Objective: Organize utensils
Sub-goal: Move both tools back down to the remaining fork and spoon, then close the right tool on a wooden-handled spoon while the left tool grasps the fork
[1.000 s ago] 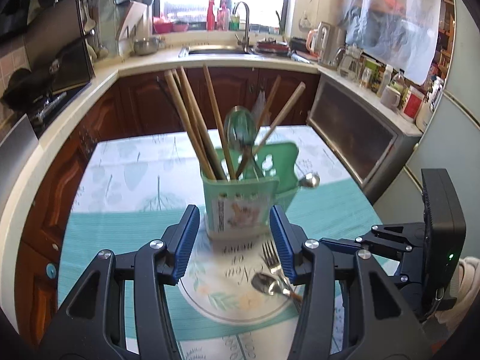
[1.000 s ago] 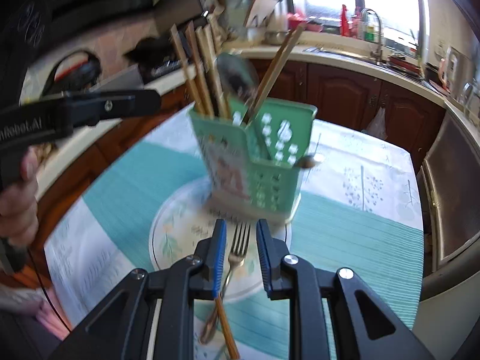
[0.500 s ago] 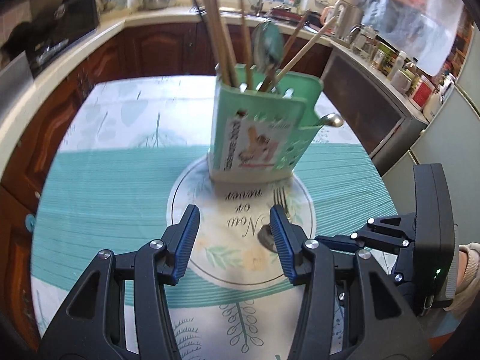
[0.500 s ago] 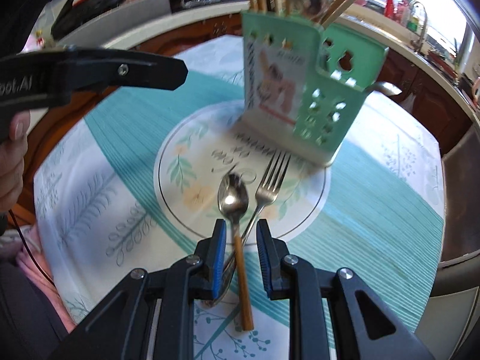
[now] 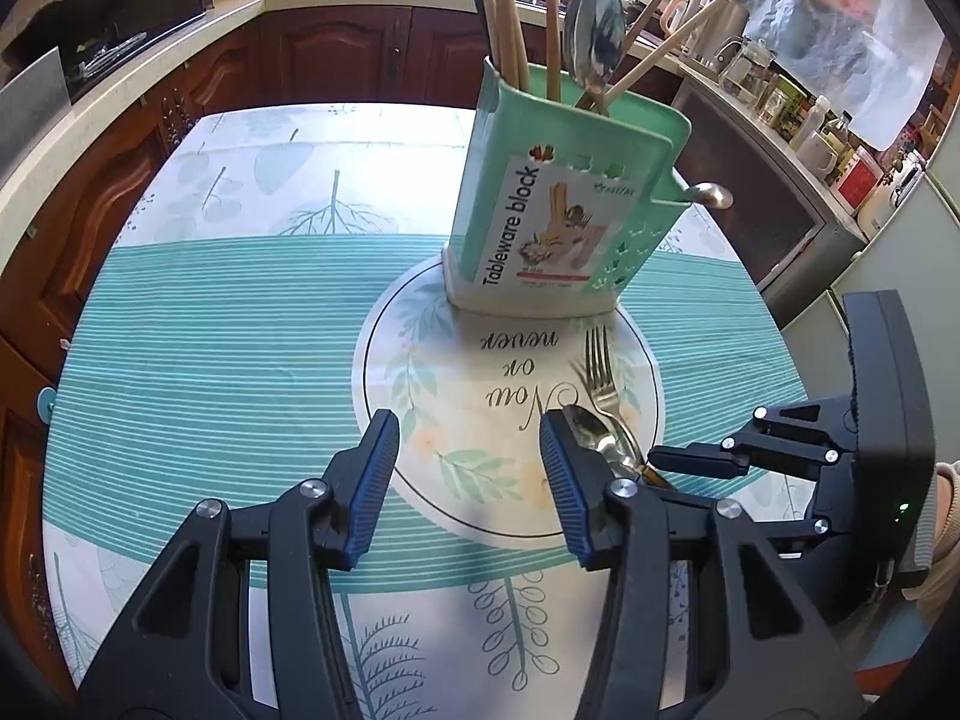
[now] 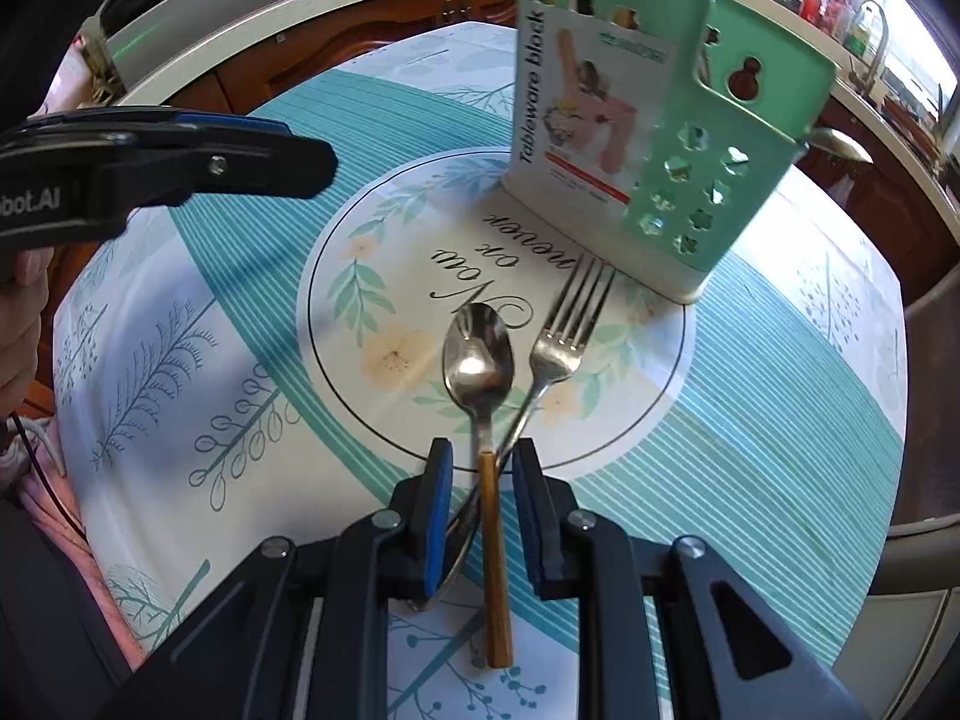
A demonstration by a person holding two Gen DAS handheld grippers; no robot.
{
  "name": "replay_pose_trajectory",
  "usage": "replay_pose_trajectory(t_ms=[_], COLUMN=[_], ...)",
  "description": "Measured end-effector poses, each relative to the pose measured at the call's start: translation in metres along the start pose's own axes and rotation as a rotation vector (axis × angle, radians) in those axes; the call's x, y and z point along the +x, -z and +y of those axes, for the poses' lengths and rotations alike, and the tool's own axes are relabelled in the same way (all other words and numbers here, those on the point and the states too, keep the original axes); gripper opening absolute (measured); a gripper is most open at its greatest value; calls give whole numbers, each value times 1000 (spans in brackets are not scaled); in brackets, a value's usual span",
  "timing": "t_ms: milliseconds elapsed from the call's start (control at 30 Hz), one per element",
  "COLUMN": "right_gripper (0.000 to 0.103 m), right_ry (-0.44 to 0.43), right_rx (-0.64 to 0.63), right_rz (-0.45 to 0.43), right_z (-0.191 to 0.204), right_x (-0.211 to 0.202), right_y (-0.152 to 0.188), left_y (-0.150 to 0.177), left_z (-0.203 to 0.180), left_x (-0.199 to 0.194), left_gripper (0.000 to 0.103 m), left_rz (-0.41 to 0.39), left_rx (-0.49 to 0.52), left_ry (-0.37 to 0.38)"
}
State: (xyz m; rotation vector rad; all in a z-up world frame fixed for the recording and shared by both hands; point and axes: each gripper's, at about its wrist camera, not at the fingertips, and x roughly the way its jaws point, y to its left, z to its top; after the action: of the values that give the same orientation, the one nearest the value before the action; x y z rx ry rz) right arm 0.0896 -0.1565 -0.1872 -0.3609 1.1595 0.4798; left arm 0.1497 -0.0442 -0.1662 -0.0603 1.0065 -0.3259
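Observation:
A green utensil holder [image 5: 564,204] stands upright on the table, holding chopsticks [image 5: 507,18] and a spoon; it also shows in the right wrist view [image 6: 660,138]. A wooden-handled spoon [image 6: 480,360] and a fork [image 6: 570,324] lie crossed on the tablecloth in front of it, and both show in the left wrist view, the spoon [image 5: 591,432] beside the fork [image 5: 600,366]. My right gripper [image 6: 480,468] is open a little, its fingers on either side of the spoon and fork handles. My left gripper [image 5: 465,456] is open and empty above the cloth.
The round table [image 5: 198,324] has a teal striped cloth with a printed circle. Wooden cabinets [image 5: 336,54] and a counter ring the table. Jars and kettles [image 5: 810,120] stand on the right counter. A person's hand [image 6: 18,312] holds the left gripper.
Both grippers have drawn back and lower from the holder. The right gripper's fingers have opened wider and now straddle the spoon and fork handles.

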Motion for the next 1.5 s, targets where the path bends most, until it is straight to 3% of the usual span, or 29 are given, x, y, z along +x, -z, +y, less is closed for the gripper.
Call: replay_pose_trajectory(t_ms=[367, 433, 667, 933, 1200, 1500], right_gripper=[17, 12, 11, 6, 5, 5], right_ry=[11, 8, 35, -13, -117, -126], right_rx=[-30, -41, -101, -59, 80, 289], right_rz=[44, 66, 144, 216, 96, -48], right_z=[6, 8, 19, 20, 4, -40], right_x=[13, 15, 26, 38, 10, -24], right_y=[-26, -29, -42, -62, -48, -8], left_y=[4, 4, 6, 9, 6, -2], left_z=[8, 9, 13, 9, -7, -40], left_x=[-1, -3, -6, -14, -14, 5], left_gripper=[46, 46, 46, 46, 46, 46], left_rz=[3, 3, 11, 11, 25, 80], left_rx=[-13, -16, -27, 0, 43, 88], left_ry=[5, 5, 2, -2, -5, 26])
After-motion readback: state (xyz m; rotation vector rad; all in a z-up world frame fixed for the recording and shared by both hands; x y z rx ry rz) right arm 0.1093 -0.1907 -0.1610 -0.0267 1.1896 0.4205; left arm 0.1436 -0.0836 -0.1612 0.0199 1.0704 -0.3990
